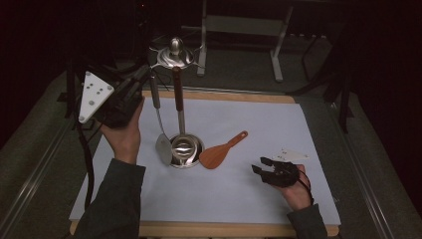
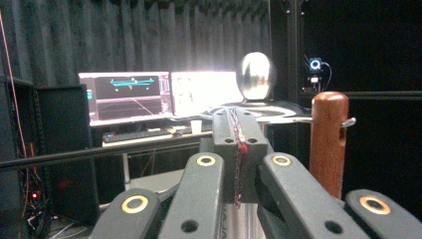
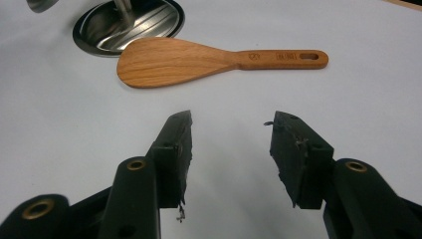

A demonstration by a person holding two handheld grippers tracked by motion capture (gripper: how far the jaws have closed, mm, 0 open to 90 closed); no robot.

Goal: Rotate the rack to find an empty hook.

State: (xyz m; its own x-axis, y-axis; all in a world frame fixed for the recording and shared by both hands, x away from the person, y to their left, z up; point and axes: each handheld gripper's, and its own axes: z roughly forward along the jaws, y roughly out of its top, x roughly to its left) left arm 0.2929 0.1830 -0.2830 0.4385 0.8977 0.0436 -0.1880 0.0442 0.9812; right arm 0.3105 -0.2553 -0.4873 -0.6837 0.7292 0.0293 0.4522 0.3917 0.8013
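Two grippers are seen, and the wooden spatula (image 1: 221, 152) lies far nearer the right gripper (image 1: 259, 165), which rests at the lower right of the high view with its jaws spread and nothing between them. In the right gripper view the spatula (image 3: 199, 59) is found just above the fingertips (image 3: 180, 130), its long axis crosswise, blade left by the utensil stand's base (image 3: 99, 35), handle right. The left gripper (image 1: 142, 82), at the upper left, is clenched beside the stand's top (image 1: 175, 55), apparently on the hanging utensil's grey handle (image 1: 155, 94).
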